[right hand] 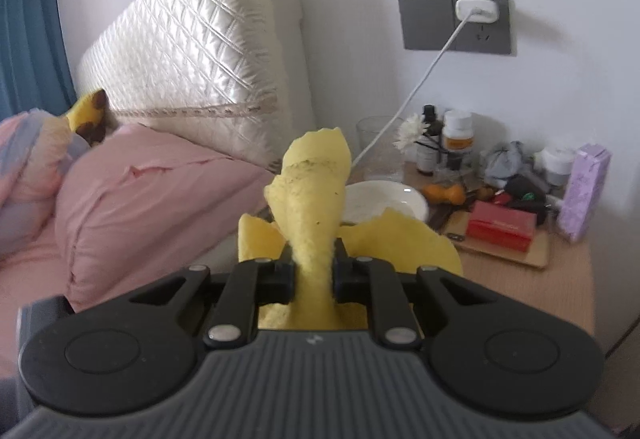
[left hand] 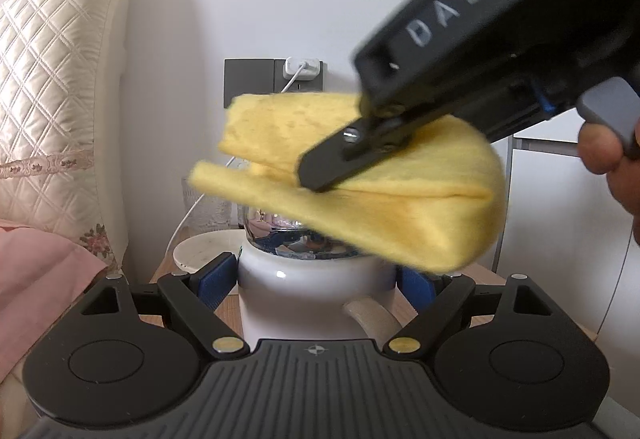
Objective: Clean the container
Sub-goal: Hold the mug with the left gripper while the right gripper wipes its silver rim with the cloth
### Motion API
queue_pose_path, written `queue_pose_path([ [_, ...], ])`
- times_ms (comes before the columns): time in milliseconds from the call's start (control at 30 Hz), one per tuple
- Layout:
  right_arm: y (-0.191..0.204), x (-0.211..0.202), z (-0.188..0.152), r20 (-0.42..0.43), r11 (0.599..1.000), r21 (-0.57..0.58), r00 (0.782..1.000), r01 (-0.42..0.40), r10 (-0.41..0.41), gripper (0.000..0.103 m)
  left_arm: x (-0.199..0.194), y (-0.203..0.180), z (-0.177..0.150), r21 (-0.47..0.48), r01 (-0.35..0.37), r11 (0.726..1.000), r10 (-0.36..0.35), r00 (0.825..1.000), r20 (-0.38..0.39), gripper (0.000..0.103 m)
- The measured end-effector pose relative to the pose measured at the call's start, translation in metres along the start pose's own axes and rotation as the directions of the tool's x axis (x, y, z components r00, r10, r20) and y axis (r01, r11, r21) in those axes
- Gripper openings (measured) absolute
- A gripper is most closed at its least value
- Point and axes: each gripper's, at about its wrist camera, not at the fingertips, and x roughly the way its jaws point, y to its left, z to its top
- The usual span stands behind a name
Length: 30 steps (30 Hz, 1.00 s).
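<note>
My left gripper (left hand: 318,285) is shut on a white container (left hand: 316,299) with a shiny steel inside and a beige handle, holding it upright by its sides with the blue pads (left hand: 216,275). My right gripper (left hand: 320,175) is shut on a folded yellow cloth (left hand: 400,211) and holds it just above the container's mouth, not inside it. In the right wrist view the right gripper (right hand: 314,275) pinches the yellow cloth (right hand: 312,179), which sticks up between the fingers. The container is not seen in that view.
A white plate (right hand: 384,199), a glass (right hand: 376,147), bottles (right hand: 456,135), a red box (right hand: 500,225) and a purple carton (right hand: 584,191) crowd the wooden nightstand (right hand: 560,299). A charger cable (right hand: 424,79) hangs from the wall socket. A bed with pink pillow (right hand: 152,199) lies left.
</note>
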Motion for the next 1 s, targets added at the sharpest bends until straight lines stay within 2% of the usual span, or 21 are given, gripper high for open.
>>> queue_pose_path([
  [200, -0.004, 0.008, 0.002, 0.018, 0.999, -0.002, 0.999, 0.042, -0.042, 0.018, 0.001, -0.002, 0.001, -0.003, -0.002, 1.000, 0.002, 1.000, 0.000, 0.088],
  [467, 0.009, 0.009, -0.002, 0.024, 1.000, -0.008, 1.000, -0.017, 0.017, 0.018, 0.000, -0.007, 0.002, 0.002, 0.000, 1.000, 0.000, 1.000, 0.003, 0.088],
  [533, 0.010, 0.004, -0.003, 0.017, 1.000, -0.018, 1.000, -0.020, 0.020, 0.018, 0.010, -0.001, -0.001, -0.001, -0.012, 1.000, 0.012, 1.000, 0.002, 0.088],
  [700, 0.001, -0.004, -0.005, 0.016, 1.000, -0.013, 1.000, 0.010, -0.010, 0.017, 0.013, 0.000, -0.001, -0.003, -0.012, 1.000, 0.012, 1.000, 0.004, 0.088],
  [867, -0.002, 0.004, -0.005, 0.046, 0.999, -0.029, 0.998, 0.040, -0.038, 0.018, 0.009, -0.004, 0.000, -0.005, -0.012, 1.000, 0.012, 1.000, 0.003, 0.088],
  [1000, 0.000, 0.011, -0.004, 0.059, 1.000, -0.004, 0.998, 0.025, -0.024, 0.018, 0.011, 0.000, -0.002, -0.008, -0.016, 1.000, 0.016, 1.000, 0.006, 0.088],
])
